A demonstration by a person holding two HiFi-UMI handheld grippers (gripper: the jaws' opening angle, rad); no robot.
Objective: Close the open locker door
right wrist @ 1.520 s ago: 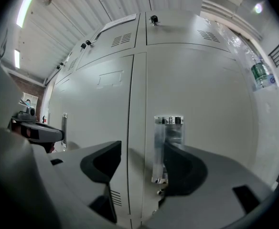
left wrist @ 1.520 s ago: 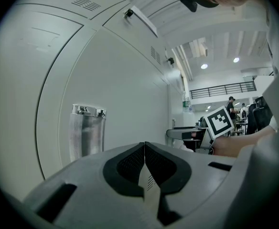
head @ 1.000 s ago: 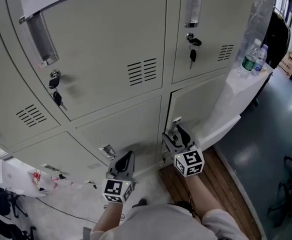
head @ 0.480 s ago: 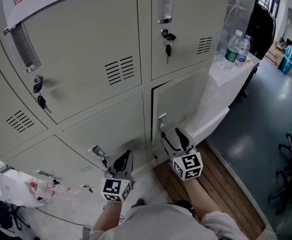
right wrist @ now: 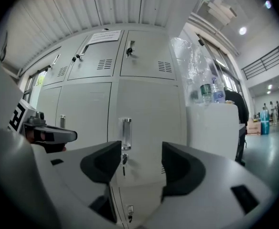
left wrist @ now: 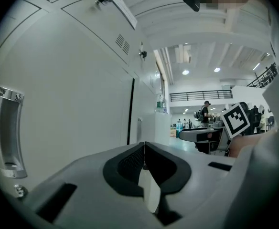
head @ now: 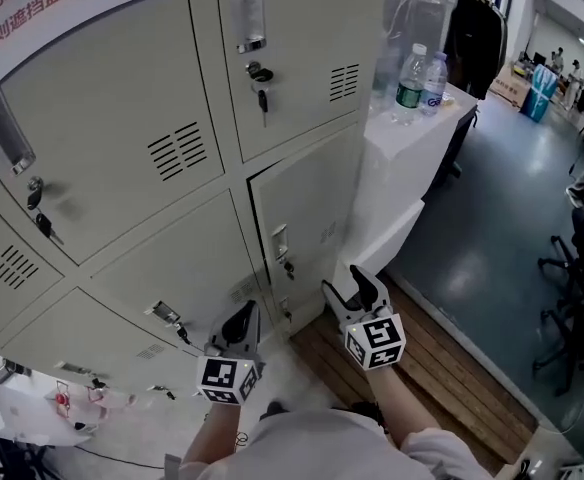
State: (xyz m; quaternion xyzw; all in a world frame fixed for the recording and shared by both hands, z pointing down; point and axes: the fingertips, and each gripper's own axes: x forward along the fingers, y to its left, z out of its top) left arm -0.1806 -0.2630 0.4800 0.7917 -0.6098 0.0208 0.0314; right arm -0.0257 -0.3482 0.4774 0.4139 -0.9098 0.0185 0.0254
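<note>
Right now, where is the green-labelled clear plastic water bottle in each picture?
Head view: upper right, green-labelled clear plastic water bottle on the white counter.
Left gripper view: bottle tiny, just right of centre.
Right gripper view: bottle right of centre.
Shared landmark: that white counter beside the grey metal lockers.

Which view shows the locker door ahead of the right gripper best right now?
The right gripper view: the locker door faces it squarely, its handle seen between the right gripper's open jaws. The head view shows it foreshortened from above. The left gripper view skims the locker fronts edge-on.
</note>
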